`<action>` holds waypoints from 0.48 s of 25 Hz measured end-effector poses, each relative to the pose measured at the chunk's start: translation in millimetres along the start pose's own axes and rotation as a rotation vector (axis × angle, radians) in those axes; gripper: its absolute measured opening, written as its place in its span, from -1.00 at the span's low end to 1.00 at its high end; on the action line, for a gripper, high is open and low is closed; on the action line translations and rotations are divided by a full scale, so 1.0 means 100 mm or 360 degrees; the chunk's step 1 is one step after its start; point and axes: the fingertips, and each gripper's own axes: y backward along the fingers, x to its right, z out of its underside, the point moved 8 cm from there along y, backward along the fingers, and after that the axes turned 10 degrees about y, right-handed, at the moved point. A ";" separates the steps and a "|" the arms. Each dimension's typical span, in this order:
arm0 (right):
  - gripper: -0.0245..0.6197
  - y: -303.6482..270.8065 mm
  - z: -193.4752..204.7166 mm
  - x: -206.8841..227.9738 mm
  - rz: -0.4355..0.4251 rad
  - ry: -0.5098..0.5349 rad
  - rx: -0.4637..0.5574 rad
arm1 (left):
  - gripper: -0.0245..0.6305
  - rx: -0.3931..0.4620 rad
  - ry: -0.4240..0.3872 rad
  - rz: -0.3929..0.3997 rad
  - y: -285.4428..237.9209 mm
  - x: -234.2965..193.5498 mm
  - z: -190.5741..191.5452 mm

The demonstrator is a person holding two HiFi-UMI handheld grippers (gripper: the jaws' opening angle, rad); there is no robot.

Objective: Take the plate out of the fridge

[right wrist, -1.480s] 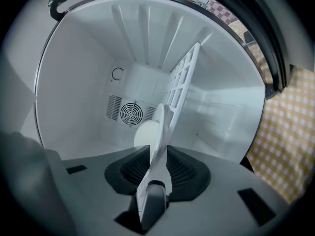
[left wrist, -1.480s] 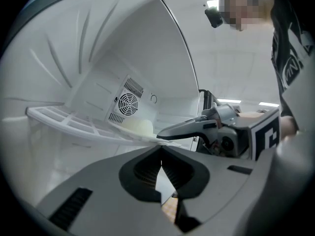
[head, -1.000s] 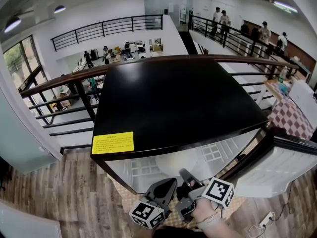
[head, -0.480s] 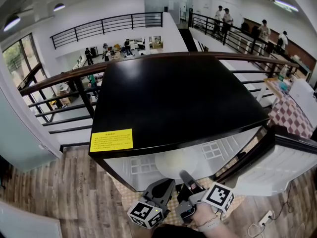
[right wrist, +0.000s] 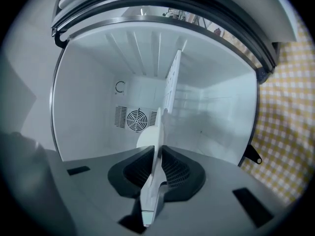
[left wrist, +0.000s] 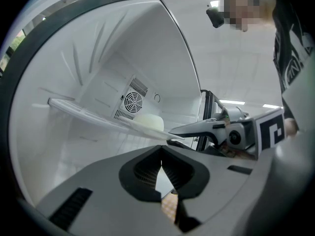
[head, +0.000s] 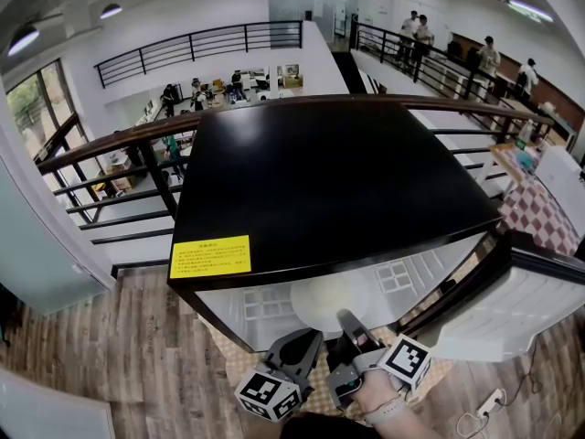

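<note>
**Plate on the fridge shelf, its rim between the right gripper's jaws**

The black-topped fridge (head: 320,181) is seen from above, standing on a wooden floor (head: 110,355). A yellow label (head: 209,257) is stuck at the left front corner of the fridge's top. The white inside of the fridge is laid open below the front edge of that top.

In front of the fridge's opening, left of centre, the left gripper (head: 309,338) is held level and pointed into the cabinet. In its own view its jaws (left wrist: 161,156) are seen closed together at the tips, with nothing gripped. Beyond them a clear shelf (left wrist: 83,111) is seen crossing the fridge, and a round fan grille (left wrist: 133,102) is set in the fridge's back wall.

The plate (head: 329,295), white and round, lies on that shelf near the middle of the fridge's opening, just in front of the grille (right wrist: 137,119).

Just right of the left gripper, the right gripper (head: 347,321) is held in a hand (head: 379,391) and reaches the plate's near rim at the front of the fridge. It is rolled onto its side, so in its own view the shelf (right wrist: 172,82) is seen as an upright edge. Its jaws (right wrist: 158,151) have just been opening and stand a narrow slit apart, with the plate's (right wrist: 146,139) thin white rim between them.

At the fridge's right side the door (head: 535,300) is swung wide open. Under the fridge's right wall a yellow checked cloth (right wrist: 290,132) is spread.
</note>
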 end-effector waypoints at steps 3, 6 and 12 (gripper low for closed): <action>-0.73 0.06 0.02 0.00 0.0007 0.0029 0.0008 | -0.90 0.0002 0.0001 0.0003 -0.01 -0.01 0.00; -0.72 0.07 0.02 -0.01 -0.0003 0.0104 0.0010 | -0.90 0.0002 0.0006 0.0003 -0.01 -0.03 -0.01; -0.65 -0.01 0.01 0.00 0.0118 0.0113 -0.0055 | -0.90 0.0003 0.0002 0.0014 -0.04 -0.03 -0.01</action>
